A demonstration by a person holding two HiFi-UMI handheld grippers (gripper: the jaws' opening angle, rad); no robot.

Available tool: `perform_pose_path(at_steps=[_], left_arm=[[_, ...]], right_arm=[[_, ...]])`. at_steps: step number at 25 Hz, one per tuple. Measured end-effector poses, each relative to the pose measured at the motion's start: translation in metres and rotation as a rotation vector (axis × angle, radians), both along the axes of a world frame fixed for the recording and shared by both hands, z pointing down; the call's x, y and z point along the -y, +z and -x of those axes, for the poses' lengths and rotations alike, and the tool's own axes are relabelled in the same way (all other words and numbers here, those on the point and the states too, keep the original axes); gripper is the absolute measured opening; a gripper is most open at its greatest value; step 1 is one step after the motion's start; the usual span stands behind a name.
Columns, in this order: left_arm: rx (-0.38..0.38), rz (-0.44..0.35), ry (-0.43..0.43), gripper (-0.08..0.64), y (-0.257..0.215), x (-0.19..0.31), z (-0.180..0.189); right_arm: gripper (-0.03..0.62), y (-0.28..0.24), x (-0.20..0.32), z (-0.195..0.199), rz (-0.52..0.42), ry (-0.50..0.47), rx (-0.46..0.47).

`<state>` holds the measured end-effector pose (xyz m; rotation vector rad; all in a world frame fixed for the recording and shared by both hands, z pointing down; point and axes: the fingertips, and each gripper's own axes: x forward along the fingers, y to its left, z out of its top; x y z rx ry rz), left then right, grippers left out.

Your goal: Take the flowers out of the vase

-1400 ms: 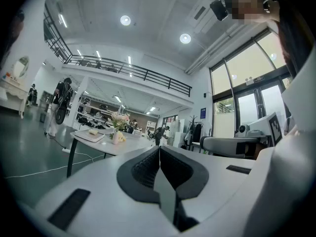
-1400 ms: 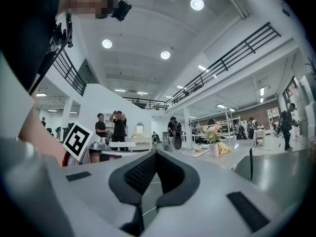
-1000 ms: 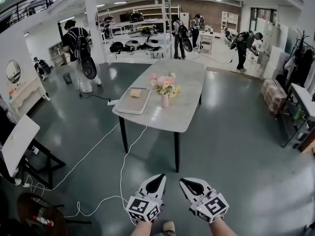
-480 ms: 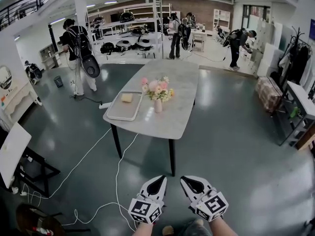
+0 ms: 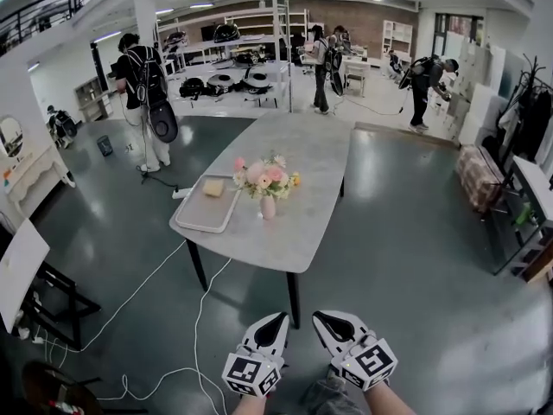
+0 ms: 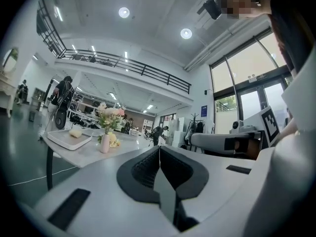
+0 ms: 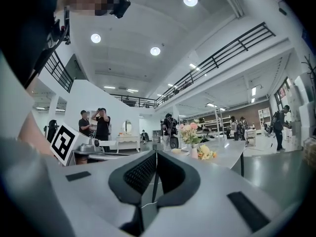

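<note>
A small pink vase (image 5: 268, 207) holding pink, white and yellow flowers (image 5: 262, 175) stands on a long grey table (image 5: 294, 232) ahead of me. In the left gripper view the vase (image 6: 104, 143) and flowers (image 6: 109, 115) sit left of centre; the right gripper view shows the flowers (image 7: 189, 131) just right of centre. My left gripper (image 5: 275, 322) and right gripper (image 5: 324, 321) are held side by side low in the head view, well short of the table. Both are shut and hold nothing.
A grey tray (image 5: 206, 203) with a yellowish block (image 5: 213, 188) lies on the table left of the vase. White cables (image 5: 164, 318) trail over the floor at the left. Several people (image 5: 147, 93) with backpacks stand farther back, near shelves. A bench (image 5: 479, 175) lines the right wall.
The table with the vase has come nearer and shifted left in the head view as I walk toward it. Both grippers stay shut, side by side.
</note>
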<state>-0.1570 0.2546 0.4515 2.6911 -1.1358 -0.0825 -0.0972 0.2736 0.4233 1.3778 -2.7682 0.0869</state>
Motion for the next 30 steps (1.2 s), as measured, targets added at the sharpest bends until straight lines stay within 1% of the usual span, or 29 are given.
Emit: perform_pose_path(at_steps=[4, 8, 14, 23, 26, 30], left_arm=[[-0.012, -0.015, -0.02, 0.014, -0.009, 0.032, -0.027], [-0.007, -0.014, -0.039, 0.014, -0.01, 0.058, -0.055], [-0.012, -0.005, -0.105, 0.014, -0.009, 0.093, -0.084], [-0.024, 0.0, -0.182, 0.014, -0.007, 0.125, -0.112], [-0.025, 0.003, -0.199, 0.014, -0.004, 0.131, -0.114], [-0.02, 0.007, -0.212, 0.014, -0.001, 0.14, -0.116]], right_arm=[[0.02, -0.005, 0.032, -0.023, -0.007, -0.03, -0.005], [0.02, -0.003, 0.06, -0.047, 0.003, -0.064, -0.01], [0.02, -0.004, 0.091, -0.074, 0.003, -0.137, -0.024], [0.02, -0.003, 0.122, -0.094, -0.005, -0.243, -0.04], [0.02, 0.001, 0.128, -0.094, -0.005, -0.266, -0.05], [0.02, 0.006, 0.139, -0.094, 0.003, -0.282, -0.038]])
